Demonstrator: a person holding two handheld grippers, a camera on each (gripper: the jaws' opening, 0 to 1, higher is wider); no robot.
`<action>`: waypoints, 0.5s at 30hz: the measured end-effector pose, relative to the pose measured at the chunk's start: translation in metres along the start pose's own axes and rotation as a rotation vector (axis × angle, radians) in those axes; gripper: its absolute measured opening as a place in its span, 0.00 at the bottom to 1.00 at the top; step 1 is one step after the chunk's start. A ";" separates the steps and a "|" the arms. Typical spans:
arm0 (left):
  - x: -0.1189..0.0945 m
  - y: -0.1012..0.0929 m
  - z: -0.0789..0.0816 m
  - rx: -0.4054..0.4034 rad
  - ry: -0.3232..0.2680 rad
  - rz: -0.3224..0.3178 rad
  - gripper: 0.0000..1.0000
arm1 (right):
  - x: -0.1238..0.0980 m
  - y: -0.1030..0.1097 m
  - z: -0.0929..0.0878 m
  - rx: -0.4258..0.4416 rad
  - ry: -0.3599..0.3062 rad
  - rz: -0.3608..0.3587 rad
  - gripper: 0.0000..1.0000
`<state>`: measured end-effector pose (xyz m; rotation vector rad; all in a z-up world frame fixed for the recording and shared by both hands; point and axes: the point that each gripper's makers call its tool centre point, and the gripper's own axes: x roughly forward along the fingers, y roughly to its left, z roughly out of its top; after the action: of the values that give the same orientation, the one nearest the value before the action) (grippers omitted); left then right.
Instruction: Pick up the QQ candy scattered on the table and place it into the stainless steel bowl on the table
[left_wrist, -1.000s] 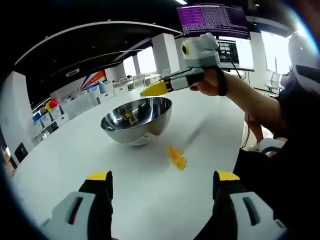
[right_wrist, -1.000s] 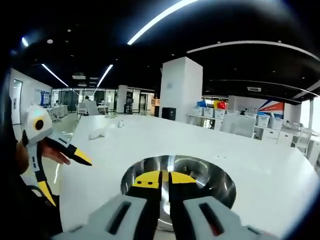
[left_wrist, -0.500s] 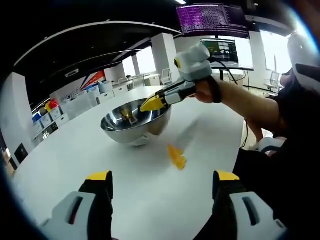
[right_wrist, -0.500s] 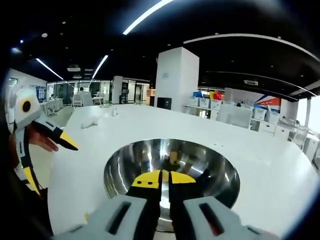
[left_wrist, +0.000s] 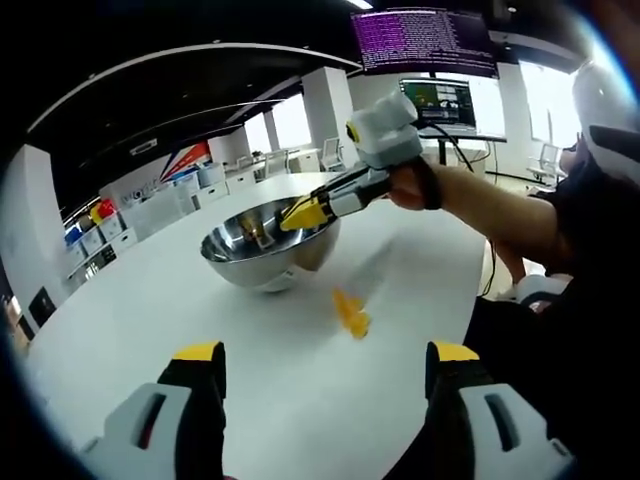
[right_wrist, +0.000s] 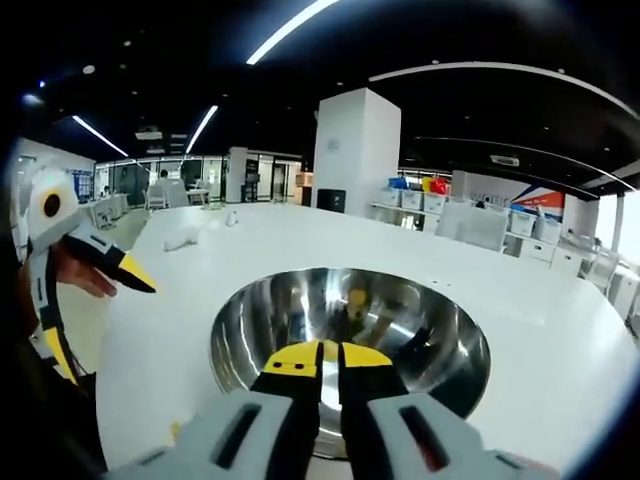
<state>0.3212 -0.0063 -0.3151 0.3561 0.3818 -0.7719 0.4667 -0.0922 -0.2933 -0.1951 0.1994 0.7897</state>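
The stainless steel bowl (left_wrist: 270, 250) stands on the white table (left_wrist: 130, 320), with a yellow QQ candy (left_wrist: 256, 232) inside it. Another yellow QQ candy (left_wrist: 350, 313) lies on the table just right of the bowl. My left gripper (left_wrist: 327, 352) is open, low over the table, short of that candy. A hand holds my right gripper (left_wrist: 305, 213) over the bowl's near rim. In the right gripper view the right gripper (right_wrist: 330, 356) hangs above the bowl (right_wrist: 235, 335), jaws nearly together with a sliver of yellow candy between the tips. The left gripper (right_wrist: 100, 320) shows at the left, open.
The person's forearm (left_wrist: 500, 200) reaches across the table's right side. Monitors (left_wrist: 430, 45) hang behind it. A small white object (right_wrist: 183, 241) lies far off on the table. A white pillar (right_wrist: 358, 150) and shelves with coloured bins (right_wrist: 440, 215) stand beyond the table.
The right gripper has come down and forward from above the bowl to over its mouth. The left gripper and the candy on the table have stayed put.
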 end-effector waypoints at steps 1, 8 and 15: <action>0.000 0.000 0.000 0.000 -0.001 0.000 0.82 | 0.000 0.000 0.000 0.001 -0.002 0.000 0.05; 0.000 -0.001 0.001 0.000 -0.004 -0.002 0.82 | 0.000 0.001 0.001 -0.008 -0.014 -0.001 0.06; -0.001 0.000 0.001 0.005 -0.013 0.002 0.82 | 0.001 -0.001 0.002 -0.020 -0.024 0.000 0.07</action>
<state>0.3206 -0.0063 -0.3133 0.3562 0.3674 -0.7728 0.4682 -0.0914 -0.2913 -0.2050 0.1690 0.7938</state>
